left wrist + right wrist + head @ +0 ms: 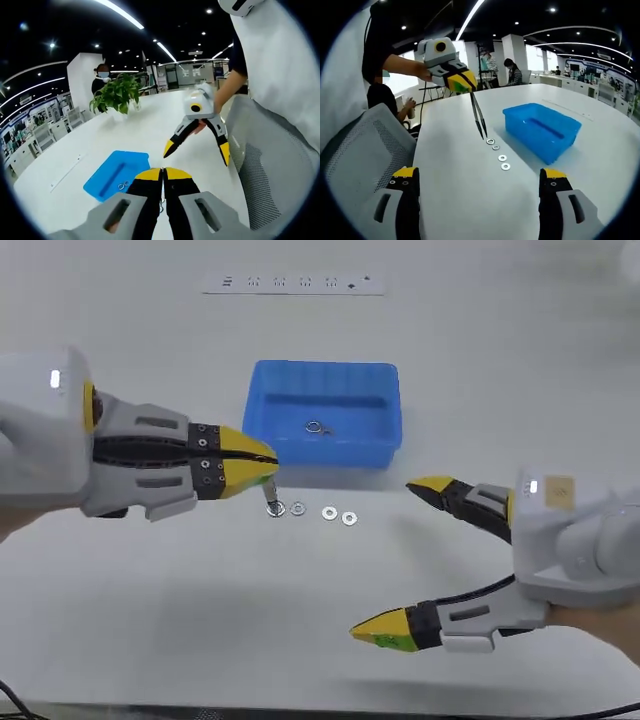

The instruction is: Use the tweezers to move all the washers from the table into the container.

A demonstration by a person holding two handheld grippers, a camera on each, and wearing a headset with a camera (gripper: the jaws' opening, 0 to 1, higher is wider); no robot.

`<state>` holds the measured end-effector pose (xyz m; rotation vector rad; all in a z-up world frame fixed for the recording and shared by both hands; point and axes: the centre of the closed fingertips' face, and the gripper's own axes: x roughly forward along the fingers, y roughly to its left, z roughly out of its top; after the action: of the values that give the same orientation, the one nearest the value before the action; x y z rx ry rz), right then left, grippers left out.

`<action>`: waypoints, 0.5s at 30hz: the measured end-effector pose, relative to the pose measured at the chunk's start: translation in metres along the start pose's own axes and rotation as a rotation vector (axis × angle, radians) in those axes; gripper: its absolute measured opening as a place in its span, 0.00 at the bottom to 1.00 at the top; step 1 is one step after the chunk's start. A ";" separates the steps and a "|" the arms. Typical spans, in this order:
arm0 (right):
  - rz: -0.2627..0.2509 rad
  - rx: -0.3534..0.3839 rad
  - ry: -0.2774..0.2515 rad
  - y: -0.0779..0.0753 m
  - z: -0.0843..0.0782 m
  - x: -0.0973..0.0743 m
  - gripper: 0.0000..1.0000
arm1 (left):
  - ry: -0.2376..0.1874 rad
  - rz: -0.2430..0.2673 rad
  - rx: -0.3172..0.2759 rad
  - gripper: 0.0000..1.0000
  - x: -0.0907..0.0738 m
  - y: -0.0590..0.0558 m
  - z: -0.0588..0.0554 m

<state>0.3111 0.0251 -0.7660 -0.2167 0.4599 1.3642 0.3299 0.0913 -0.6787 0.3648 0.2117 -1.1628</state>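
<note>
With left gripper (268, 465) clenched on tweezers (271, 492), right gripper (385, 558) released: pinch seemingly light, thin, slippery washers (329, 513) across the ring.

blue container (325, 453); silver washers (330, 513); white table (250, 610); black tweezers (479, 117)

Tweezers (271, 492) mostly hidden behind the left gripper (268, 462) (tips show); contact with nearest washer (277, 508) unclear.
</note>
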 end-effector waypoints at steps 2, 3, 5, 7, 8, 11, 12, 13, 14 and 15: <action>0.003 0.005 0.000 0.000 0.000 0.001 1.00 | 0.007 0.001 -0.003 0.04 0.001 0.001 -0.004; 0.004 0.008 0.001 -0.001 -0.001 0.001 1.00 | 0.011 0.005 0.001 0.04 0.001 0.001 -0.006; 0.009 0.014 -0.009 0.000 0.001 0.001 1.00 | 0.016 0.009 0.001 0.04 0.001 0.002 -0.008; 0.011 0.018 -0.009 0.000 0.001 0.000 1.00 | 0.017 0.017 -0.001 0.04 0.002 0.003 -0.008; 0.011 0.016 -0.008 0.000 0.001 0.000 0.99 | 0.017 0.018 -0.003 0.04 0.002 0.003 -0.009; 0.014 0.025 -0.013 0.000 0.001 -0.001 0.99 | 0.025 0.022 -0.003 0.04 0.003 0.004 -0.011; 0.015 0.029 -0.013 0.001 0.000 -0.001 0.99 | 0.027 0.024 0.000 0.04 0.004 0.004 -0.011; 0.015 0.028 -0.011 0.001 0.000 -0.001 0.99 | 0.026 0.025 0.000 0.04 0.004 0.004 -0.011; 0.019 0.024 -0.008 0.002 -0.001 -0.001 0.99 | 0.024 0.024 -0.005 0.04 0.005 0.004 -0.011; 0.020 0.024 -0.007 0.003 -0.001 -0.001 0.99 | 0.026 0.024 -0.003 0.04 0.005 0.004 -0.012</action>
<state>0.3083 0.0243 -0.7662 -0.1878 0.4736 1.3784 0.3360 0.0930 -0.6910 0.3796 0.2313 -1.1341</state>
